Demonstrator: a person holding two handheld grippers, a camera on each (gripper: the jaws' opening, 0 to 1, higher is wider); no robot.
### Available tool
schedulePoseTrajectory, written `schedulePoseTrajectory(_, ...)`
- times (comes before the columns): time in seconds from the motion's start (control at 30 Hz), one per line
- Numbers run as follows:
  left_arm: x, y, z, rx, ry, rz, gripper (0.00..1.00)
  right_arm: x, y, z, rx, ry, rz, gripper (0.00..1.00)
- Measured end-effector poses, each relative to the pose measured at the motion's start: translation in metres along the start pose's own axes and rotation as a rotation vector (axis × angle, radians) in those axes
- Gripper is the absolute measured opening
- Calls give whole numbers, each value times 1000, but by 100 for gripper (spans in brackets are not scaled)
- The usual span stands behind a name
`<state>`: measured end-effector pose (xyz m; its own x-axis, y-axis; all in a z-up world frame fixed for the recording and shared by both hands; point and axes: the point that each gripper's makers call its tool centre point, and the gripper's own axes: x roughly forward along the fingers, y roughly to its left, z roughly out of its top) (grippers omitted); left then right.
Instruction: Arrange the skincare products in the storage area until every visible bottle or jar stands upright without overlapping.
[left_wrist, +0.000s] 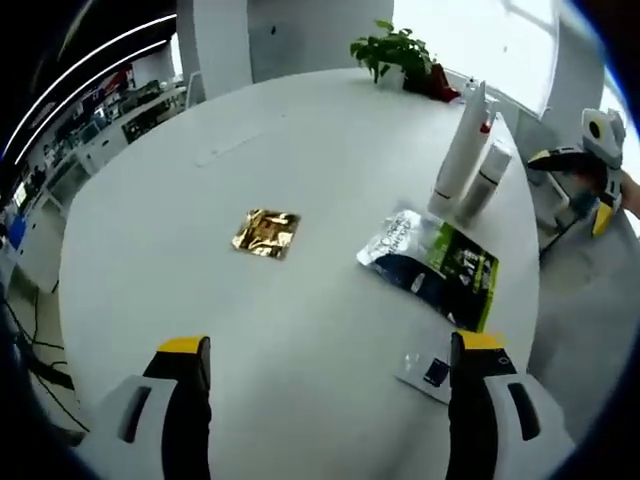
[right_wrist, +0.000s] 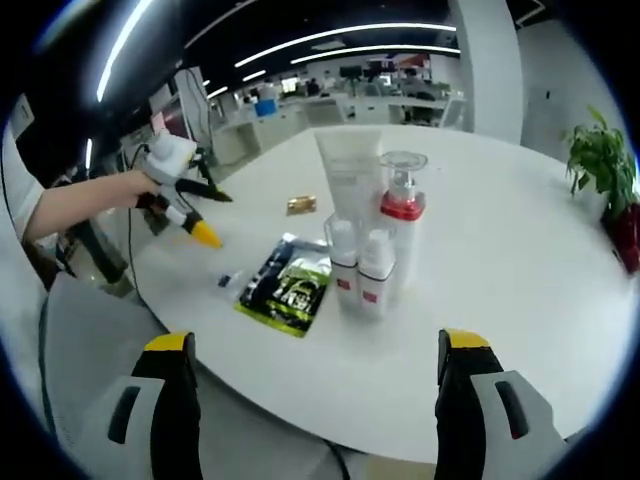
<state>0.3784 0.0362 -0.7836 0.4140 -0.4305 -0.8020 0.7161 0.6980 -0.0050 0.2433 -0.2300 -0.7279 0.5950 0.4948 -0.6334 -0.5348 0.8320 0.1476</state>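
In the left gripper view, the left gripper (left_wrist: 330, 400) hangs over the round white table (left_wrist: 330, 180) with its yellow-tipped jaws spread wide and nothing between them. Just ahead of its right jaw lies a small white card with a dark square (left_wrist: 428, 372), then a flat green, black and white foil sachet (left_wrist: 432, 262), and off to the left a crinkled gold foil square (left_wrist: 266, 233). Beyond the sachet stand the skincare products: a tall white tube (left_wrist: 460, 155) and a shorter white bottle (left_wrist: 484, 180), touching or nearly so. A potted green plant (left_wrist: 395, 52) sits at the far edge.

In the right gripper view, the right gripper (right_wrist: 312, 400) is likewise open and empty, held short of the table edge. The cluster reads more clearly here: two small white bottles with red bands (right_wrist: 360, 270) in front, a clear pump bottle with a red collar (right_wrist: 402, 215) and the tall tube behind, all upright and packed tightly.

The bottles already seem to stand; the likely job is tidying spacing. Approach low and level, close on a bottle's body below its midpoint, and slide rather than lift, since the tall tube looks ready to topple its neighbours
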Motion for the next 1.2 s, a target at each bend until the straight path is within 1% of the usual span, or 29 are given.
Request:
schedulePoseTrajectory(0.07, 7, 6, 2, 15, 19, 3, 99, 0, -1, 0, 3, 2, -1, 99)
schedulePoseTrajectory(0.1, 8, 6, 3, 18, 24, 5, 99, 0, -1, -1, 3, 2, -1, 99)
schedulePoseTrajectory(0.23, 22, 13, 11, 41, 37, 0, 99, 0, -1, 1, 8, -3, -4, 99)
schedulePoseTrajectory(0.27, 24, 15, 13, 59, 46, -3, 98, 0, -1, 1, 9, -4, -4, 99)
schedulePoseTrajectory(0.3, 24, 16, 14, 67, 52, 0, 98, 0, -2, 1, 13, -6, -7, 99)
schedulePoseTrajectory(0.5, 40, 32, 33, 107, 69, -8, 96, -2, -6, 2, 41, -22, -14, 97)
schedulePoseTrajectory(0.53, 43, 35, 37, 121, 73, -13, 95, -1, -6, 3, 44, -23, -14, 97)
schedulePoseTrajectory(0.57, 44, 31, 38, 139, 70, -19, 94, -1, -6, 2, 45, -22, -14, 97)
schedulePoseTrajectory(0.6, 49, 33, 44, 165, 64, -25, 92, -1, -6, 2, 47, -23, -15, 97)
schedulePoseTrajectory(0.67, 59, 41, 53, 170, 69, -29, 91, -1, -7, 2, 52, -25, -14, 97)
schedulePoseTrajectory(0.73, 66, 44, 57, 164, 88, -35, 91, -1, -8, 2, 58, -25, -14, 97)
schedulePoseTrajectory(0.83, 80, 47, 66, 182, 104, -51, 89, -1, -8, 2, 59, -24, -15, 97)
schedulePoseTrajectory(0.93, 88, 51, 66, 195, 119, -54, 89, -1, -7, 3, 62, -32, -10, 98)
schedulePoseTrajectory(0.97, 85, 48, 65, 201, 125, -53, 88, -2, -7, 5, 63, -41, -10, 98)
schedulePoseTrajectory(1.0, 87, 49, 66, 204, 131, -56, 85, -2, -8, 6, 69, -53, -9, 98)
schedulePoseTrajectory(1.1, 94, 51, 68, 206, 144, -75, 78, -2, -9, 6, 80, -56, -13, 98)
schedulePoseTrajectory(1.13, 96, 51, 68, 208, 147, -76, 77, -2, -10, 6, 84, -58, -14, 98)
schedulePoseTrajectory(1.17, 101, 56, 68, 213, 155, -77, 76, -2, -11, 6, 87, -59, -16, 98)
schedulePoseTrajectory(1.2, 102, 58, 68, 214, 160, -74, 74, -3, -11, 6, 88, -59, -17, 98)
